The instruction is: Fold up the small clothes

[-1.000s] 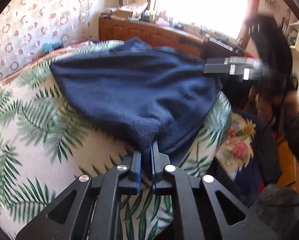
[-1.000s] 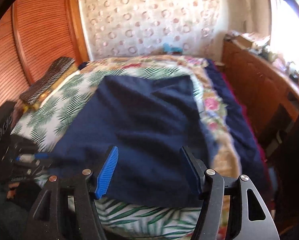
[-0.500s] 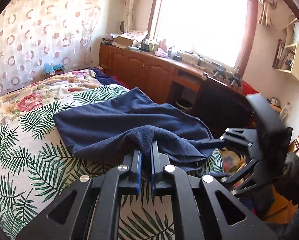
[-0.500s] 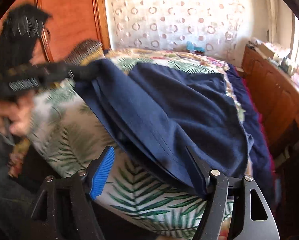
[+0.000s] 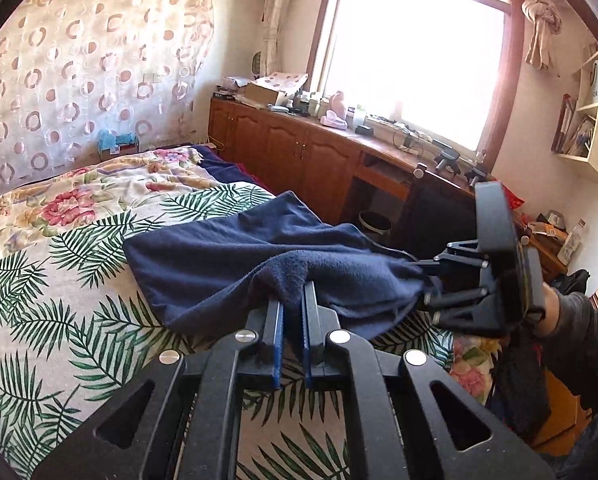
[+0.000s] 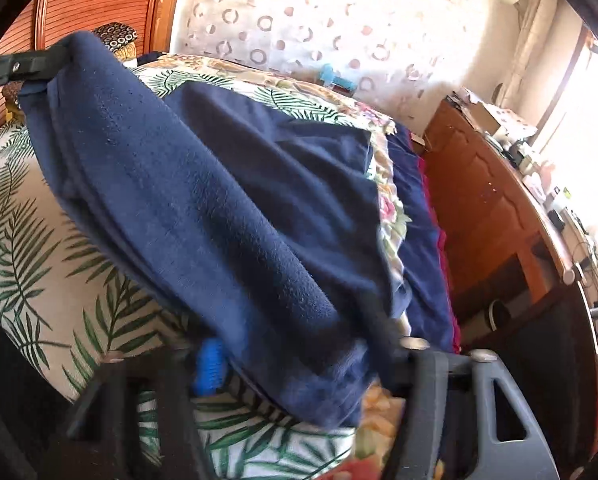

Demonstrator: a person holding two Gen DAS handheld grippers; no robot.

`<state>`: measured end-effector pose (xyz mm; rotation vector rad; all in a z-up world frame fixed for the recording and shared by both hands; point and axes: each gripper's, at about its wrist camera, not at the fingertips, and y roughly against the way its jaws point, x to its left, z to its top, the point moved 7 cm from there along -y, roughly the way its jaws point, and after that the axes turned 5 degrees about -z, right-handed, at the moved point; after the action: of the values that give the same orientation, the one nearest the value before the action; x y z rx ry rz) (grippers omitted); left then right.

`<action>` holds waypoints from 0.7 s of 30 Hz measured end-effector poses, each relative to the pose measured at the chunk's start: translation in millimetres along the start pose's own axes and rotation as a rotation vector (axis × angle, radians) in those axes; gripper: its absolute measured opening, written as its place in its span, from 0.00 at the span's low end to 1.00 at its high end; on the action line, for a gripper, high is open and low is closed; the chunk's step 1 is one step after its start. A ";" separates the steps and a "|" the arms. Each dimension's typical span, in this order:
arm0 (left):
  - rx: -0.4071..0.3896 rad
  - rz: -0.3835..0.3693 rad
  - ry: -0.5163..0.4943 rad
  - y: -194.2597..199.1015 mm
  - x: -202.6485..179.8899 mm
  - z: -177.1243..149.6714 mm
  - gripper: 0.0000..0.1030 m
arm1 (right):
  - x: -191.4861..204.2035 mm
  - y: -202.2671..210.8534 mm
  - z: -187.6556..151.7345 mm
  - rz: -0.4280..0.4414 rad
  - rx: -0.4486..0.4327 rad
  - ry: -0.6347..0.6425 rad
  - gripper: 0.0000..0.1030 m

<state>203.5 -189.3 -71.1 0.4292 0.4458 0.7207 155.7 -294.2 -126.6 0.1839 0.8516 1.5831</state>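
Navy fleece garment (image 5: pixel 227 264) lies on the bed (image 5: pixel 59 320), near edge lifted. Left gripper (image 5: pixel 291 308) jaws clamped on a bunched corner. Right gripper (image 6: pixel 299 344), at 3 o'clock in the left view, jaws have just been closing around the opposite corner; contact blurred, cannot tell. Risk: thin bite slips, so the fold skews.

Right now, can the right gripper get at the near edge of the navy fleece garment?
Probably yes. The right gripper has just been closing, and the navy fleece garment already lies between its fingers at the near edge, nothing in the way. The left gripper holds another edge.
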 end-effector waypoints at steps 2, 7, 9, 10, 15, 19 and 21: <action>-0.016 0.029 0.002 0.9 8.8 6.5 0.08 | 0.7 2.5 21.5 0.005 -0.038 0.021 0.15; -0.035 0.096 0.029 -7.5 44.6 26.7 0.08 | -12.8 -1.3 86.4 0.004 -0.139 0.053 0.14; -0.034 0.134 0.033 -16.6 60.7 33.9 0.08 | -15.2 -14.2 114.3 0.016 -0.166 0.063 0.14; -0.030 0.154 0.037 -22.6 70.6 37.4 0.08 | -15.2 -21.8 124.3 0.027 -0.172 0.066 0.14; 0.008 0.197 0.095 -48.1 108.2 42.6 0.08 | -25.4 -81.4 166.5 0.111 -0.134 -0.002 0.14; 0.011 0.211 0.099 -55.6 121.9 42.3 0.21 | -27.8 -115.7 183.7 0.157 -0.105 -0.046 0.23; -0.011 0.223 0.100 -52.1 125.8 42.7 0.45 | -26.9 -121.9 191.5 0.188 -0.111 -0.058 0.29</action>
<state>337.4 -145.0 -92.8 0.4378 0.4921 0.9634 367.1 -245.0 -54.8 0.2353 0.7156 1.7873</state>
